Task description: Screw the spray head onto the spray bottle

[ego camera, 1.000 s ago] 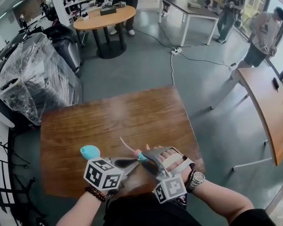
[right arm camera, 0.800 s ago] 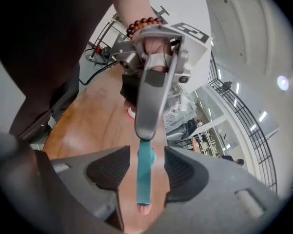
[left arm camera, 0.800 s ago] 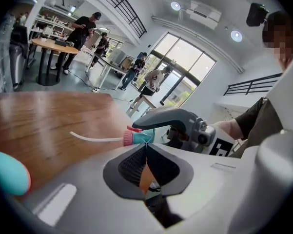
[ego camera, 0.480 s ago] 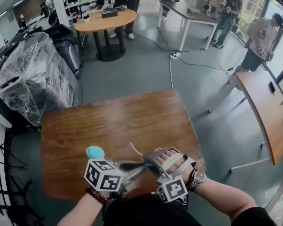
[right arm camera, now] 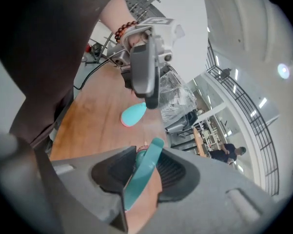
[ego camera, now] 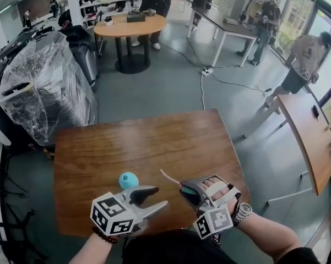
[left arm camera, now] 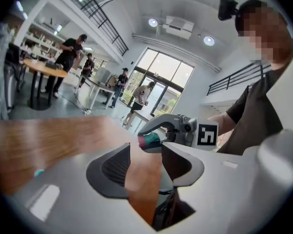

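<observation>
Holding the spray head (right arm camera: 142, 172) clamped in my right gripper (ego camera: 188, 192), I see my left gripper (ego camera: 159, 197) empty, its jaws having just been opening. Beyond, the spray bottle (ego camera: 128, 180) sits apart on the table (ego camera: 154, 142); I judge all the screwing is still to do.

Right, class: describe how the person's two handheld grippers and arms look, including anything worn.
Both the left gripper and right gripper are pale grey plastic with dark ribbed pads, each carrying a white cube of black square markers. Grey straps cross the right hand. There is a metal wristwatch on the right wrist, dark beads on the left.
</observation>
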The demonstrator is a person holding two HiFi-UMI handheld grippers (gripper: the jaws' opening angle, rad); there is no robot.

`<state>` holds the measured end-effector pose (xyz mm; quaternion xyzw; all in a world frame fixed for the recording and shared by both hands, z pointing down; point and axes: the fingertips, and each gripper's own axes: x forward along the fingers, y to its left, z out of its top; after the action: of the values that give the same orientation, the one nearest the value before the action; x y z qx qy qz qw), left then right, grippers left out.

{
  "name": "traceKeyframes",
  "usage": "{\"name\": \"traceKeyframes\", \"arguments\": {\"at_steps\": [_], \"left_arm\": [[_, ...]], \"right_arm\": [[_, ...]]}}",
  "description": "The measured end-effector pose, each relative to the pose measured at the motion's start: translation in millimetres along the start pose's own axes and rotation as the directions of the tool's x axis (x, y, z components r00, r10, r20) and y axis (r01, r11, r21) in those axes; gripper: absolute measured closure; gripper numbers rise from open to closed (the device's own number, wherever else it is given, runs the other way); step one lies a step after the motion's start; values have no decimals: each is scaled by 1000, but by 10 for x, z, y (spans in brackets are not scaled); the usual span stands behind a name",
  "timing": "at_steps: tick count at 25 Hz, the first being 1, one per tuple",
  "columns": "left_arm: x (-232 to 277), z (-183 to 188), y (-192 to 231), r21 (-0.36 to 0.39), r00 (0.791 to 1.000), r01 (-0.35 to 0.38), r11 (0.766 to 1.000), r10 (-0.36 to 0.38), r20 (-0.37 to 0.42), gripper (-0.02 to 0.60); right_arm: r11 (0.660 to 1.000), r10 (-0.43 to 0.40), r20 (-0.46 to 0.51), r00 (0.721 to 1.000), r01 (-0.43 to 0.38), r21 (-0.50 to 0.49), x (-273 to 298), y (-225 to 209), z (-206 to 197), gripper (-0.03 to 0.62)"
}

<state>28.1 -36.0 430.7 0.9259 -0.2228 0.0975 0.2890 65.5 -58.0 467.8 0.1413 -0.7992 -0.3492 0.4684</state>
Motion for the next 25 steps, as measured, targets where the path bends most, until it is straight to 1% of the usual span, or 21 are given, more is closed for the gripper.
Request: {"name": "traceKeyframes", "arguments": {"at_steps": [2,5,8,11,13,14,17,19,21,25], "left_arm": [[-310,-64,213,71,995,-95,993,93,33,359],[-686,-277,613,118,974,-225,967,223,29,367],[-874,-505,1007,167,936,-347,923,352,-1,357],[-865,-674,1300,239,901,-415,878,434,-31,276],[-796,-750,1426,288,887,-430,856,460,-43,227],[-750,-784,1468,306,884,-430,849,465,-48,216],[-602,-906,1575,349,881,-419,838,468,-66,184],[-512,-1003,1666,373,875,-415,830,476,-86,158],[-426,-1096,1763,386,869,-409,827,482,-110,147],[-298,-1292,1958,388,861,-392,834,481,-166,143]], "right_arm": [[996,18,-2,1000,-17,88,-32,-93,47,474],[971,31,0,1000,-30,236,-66,-204,65,474],[940,21,2,1000,-20,340,-69,-242,37,474],[929,14,-16,1000,-7,370,-89,-285,73,474],[929,13,-23,1000,-4,370,-108,-308,120,474],[929,14,-25,1000,-4,370,-119,-322,153,474],[928,13,-27,1000,-2,373,-150,-375,283,474],[927,12,-25,1000,-2,375,-154,-385,326,474],[920,18,-15,1000,-11,392,-165,-410,396,474],[901,37,29,999,-45,432,-172,-466,560,474]]}}
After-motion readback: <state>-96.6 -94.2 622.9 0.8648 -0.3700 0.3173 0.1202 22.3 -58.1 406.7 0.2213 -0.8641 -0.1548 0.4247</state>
